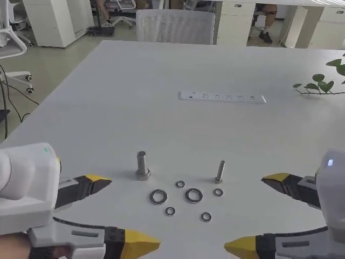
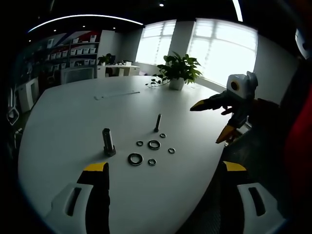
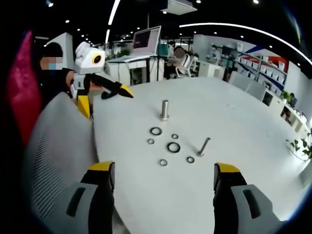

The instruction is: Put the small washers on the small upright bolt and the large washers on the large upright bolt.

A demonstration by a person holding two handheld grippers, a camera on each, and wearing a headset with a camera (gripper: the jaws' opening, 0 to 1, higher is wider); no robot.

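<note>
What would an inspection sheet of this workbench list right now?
Surface: white table, flat.
Job's things: large bolt and small bolt standing, no washers on them; two large washers and four small washers lying flat between them.
Clutter: power strip farther back.
Grippers: left gripper and right gripper, jaws open, empty.
Cables: dark cables off the table's left side.
Surroundings: plant, chair, cabinets.

Left tool (image 1: 135,212), right tool (image 1: 243,213): jaws wide apart, empty.
</note>
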